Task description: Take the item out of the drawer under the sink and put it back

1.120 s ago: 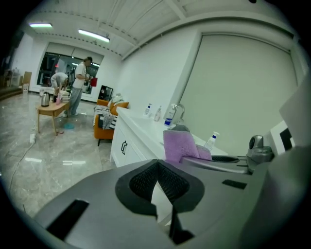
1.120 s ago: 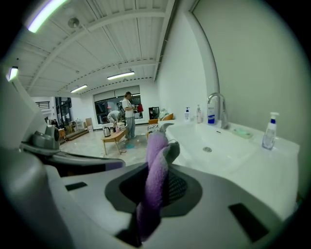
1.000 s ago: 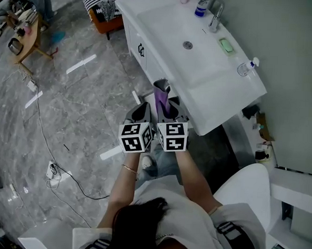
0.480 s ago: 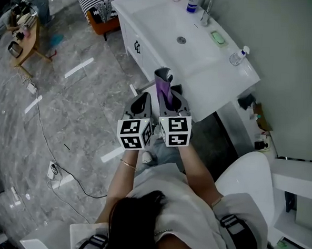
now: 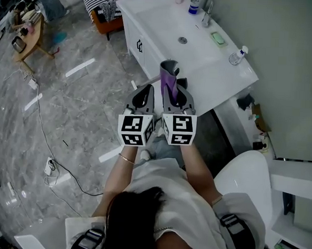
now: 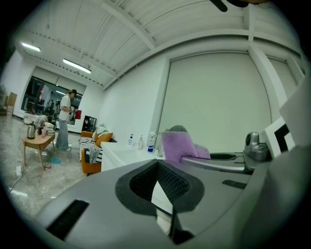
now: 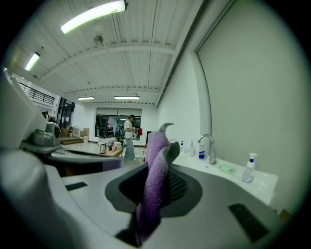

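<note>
While the last second went by, the purple cloth rose a little and came closer to the front edge of the white sink top, and the two grippers moved up with it. The grip did not change at all. The right gripper kept its two fingers pinched on the low part of the cloth, and the rest of the cloth stood straight up out of them like a little tower. So the cloth was out of the drawer and up in the air, in front of the sink cabinet, not lying on anything. It looked like the first half of the job was done, and only the putting back was left. The drawer itself could not be seen, because the grippers and arms were in front of that spot.

The left gripper was just beside the right one, at about the same height. Its fingers were pressed together with nothing in them. It was near the cloth but not touching it. Both arms were stretched forward from the person's body with the elbows bent a bit, and both grippers pointed away from the person, toward the sink. To put the cloth back, the right arm would most likely have to go down low again
</note>
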Demonstrator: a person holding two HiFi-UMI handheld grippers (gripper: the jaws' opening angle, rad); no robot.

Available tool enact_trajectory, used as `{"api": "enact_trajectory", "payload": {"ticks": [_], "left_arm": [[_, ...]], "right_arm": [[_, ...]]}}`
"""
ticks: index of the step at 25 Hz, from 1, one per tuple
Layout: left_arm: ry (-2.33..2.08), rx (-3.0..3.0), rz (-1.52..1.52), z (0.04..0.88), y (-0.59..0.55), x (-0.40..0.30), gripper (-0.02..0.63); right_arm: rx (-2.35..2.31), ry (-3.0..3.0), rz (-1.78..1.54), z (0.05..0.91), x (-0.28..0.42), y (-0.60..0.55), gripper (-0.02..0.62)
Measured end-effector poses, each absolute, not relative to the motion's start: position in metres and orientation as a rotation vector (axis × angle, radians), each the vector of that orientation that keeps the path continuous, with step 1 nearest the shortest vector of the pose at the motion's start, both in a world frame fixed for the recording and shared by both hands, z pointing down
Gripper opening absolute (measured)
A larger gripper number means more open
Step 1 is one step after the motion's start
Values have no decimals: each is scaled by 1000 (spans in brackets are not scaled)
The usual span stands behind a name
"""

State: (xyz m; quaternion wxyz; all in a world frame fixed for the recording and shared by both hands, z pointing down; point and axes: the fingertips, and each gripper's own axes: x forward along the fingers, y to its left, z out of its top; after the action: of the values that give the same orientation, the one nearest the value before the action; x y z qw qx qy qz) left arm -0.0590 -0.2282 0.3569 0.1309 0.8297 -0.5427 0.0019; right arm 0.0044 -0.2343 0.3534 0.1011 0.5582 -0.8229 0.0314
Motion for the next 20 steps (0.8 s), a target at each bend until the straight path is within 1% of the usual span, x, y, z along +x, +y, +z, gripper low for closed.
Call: {"api": "enact_trajectory", "payload": {"ticks": [11, 20], "left_arm": [[-1595, 2406, -47, 350, -219, -61, 3], [-1613, 2410, -32, 351, -220, -65, 3]], "right_arm": [[1652, -2437, 35, 342, 5, -223, 66], [1647, -2419, 2, 343, 1, -223, 66]]}}
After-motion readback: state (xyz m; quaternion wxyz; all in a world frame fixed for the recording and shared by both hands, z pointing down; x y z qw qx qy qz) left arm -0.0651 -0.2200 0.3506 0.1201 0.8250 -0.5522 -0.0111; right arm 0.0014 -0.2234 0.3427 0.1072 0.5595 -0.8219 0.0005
